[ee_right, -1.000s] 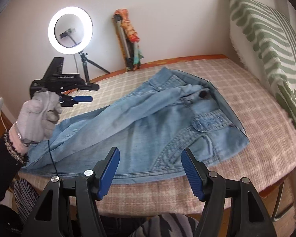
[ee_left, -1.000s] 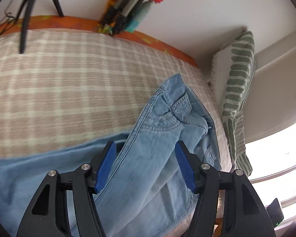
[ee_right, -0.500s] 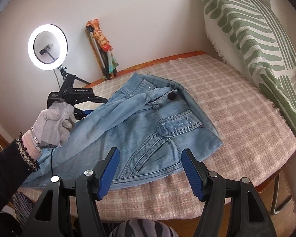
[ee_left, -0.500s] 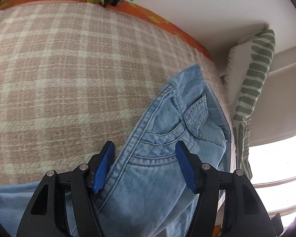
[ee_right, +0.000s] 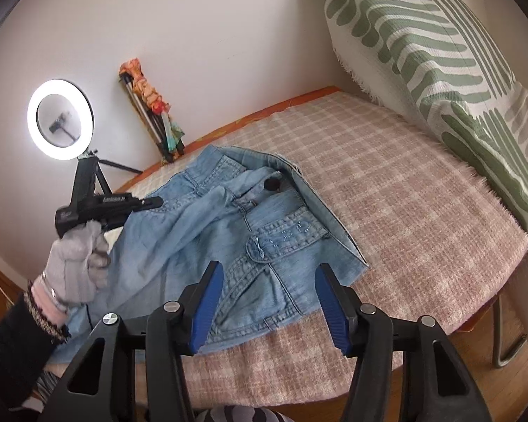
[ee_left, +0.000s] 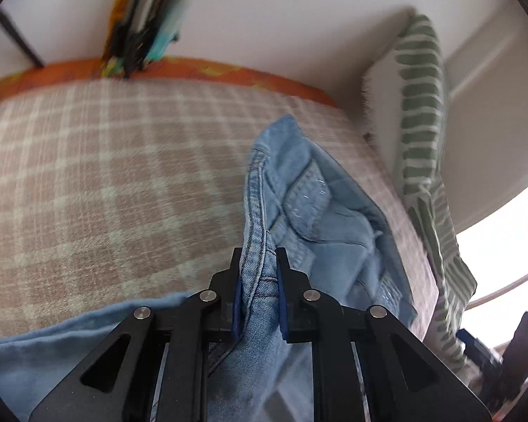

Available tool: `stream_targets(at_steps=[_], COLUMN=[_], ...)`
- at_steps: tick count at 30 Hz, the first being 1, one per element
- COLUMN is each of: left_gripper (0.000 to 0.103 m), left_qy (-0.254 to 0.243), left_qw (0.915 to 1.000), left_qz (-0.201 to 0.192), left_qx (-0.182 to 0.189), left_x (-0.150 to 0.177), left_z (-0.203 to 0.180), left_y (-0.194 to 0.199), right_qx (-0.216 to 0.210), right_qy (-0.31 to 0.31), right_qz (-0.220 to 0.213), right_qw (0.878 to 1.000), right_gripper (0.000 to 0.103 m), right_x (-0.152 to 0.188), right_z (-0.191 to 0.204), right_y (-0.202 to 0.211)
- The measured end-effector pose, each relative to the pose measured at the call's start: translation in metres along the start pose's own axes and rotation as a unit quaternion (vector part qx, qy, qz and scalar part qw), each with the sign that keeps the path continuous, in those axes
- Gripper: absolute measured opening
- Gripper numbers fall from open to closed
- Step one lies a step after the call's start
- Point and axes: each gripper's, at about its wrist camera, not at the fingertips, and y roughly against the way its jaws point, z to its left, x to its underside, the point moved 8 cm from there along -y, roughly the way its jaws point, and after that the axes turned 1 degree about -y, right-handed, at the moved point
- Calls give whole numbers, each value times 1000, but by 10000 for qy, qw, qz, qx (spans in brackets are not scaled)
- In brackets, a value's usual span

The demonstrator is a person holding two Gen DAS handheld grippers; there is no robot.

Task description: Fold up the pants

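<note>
Now the left gripper [ee_left: 258, 281] has just closed, pinching a seamed edge of the light blue denim pants [ee_right: 250, 232], which lie on the pink plaid blanket [ee_right: 404, 211]. Nearby, the right gripper [ee_right: 269, 299], closing slightly, hovers spread above the nearer edge.

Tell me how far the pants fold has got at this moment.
Early stage. The jeans lie loosely bunched on the plaid blanket, with no neat fold visible. In hand: the left claw has just closed on a denim seam, while the right claw hangs open above the near edge. Folding remains.
</note>
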Motion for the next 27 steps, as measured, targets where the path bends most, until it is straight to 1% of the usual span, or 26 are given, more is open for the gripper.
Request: stream_targets(at_steps=[2,5,6,10,13,15,16,18,20,21,22,23,24,26,27], left_gripper=[13,11,9,7,7,7,7,7,7,7,7,11,11,12,12], left_qy=[-369,-701,-850,-1501,-1894,-2094,-2182,-2219,-2235,-2255,-2285,-2273,-2228,-2112,-2054], left_qw=[9993,9971,9958,9875,9795,9747,9722,9700,9668,9661,9648,9643,9647,9663,9681], left_qz=[-75,-25,11,175,435,580,673,828,1052,1074,1119,1189,1248,1277,1233], left_qx=[68,308,351,441,534,533,518,547,651,653,661,654,650,735,728], left_x=[6,23,30,62,93,108,116,127,139,143,146,150,153,151,148], left_z=[-20,-47,-57,-91,-111,-120,-122,-125,-127,-127,-127,-129,-125,-121,-118], left_y=[11,22,23,20,11,4,0,-8,-13,-13,-15,-14,-9,1,10], right_qx=[-106,-307,-396,-765,-953,-1207,-1284,-1498,-1678,-1764,-1789,-1773,-1652,-1256,-1142], right_qy=[-60,-74,-108,-448,-679,-921,-1048,-1298,-1461,-1561,-1633,-1681,-1667,-1612,-1618], right_qz=[-15,-79,-117,-156,-126,-24,-9,59,152,195,230,284,325,415,484], right_qw=[9999,9995,9991,9959,9931,9884,9862,9801,9748,9717,9700,9693,9715,9780,9790], right_gripper=[57,57,57,59,64,65,68,70,72,73,74,74,74,69,62], right_x=[-7,-19,-24,-39,-48,-51,-52,-52,-49,-46,-44,-41,-39,-34,-31], right_z=[0,5,6,5,-1,-6,-10,-16,-20,-23,-25,-28,-32,-43,-47], right_y=[-1,-2,-2,-7,-14,-21,-24,-32,-40,-45,-49,-54,-59,-69,-74])
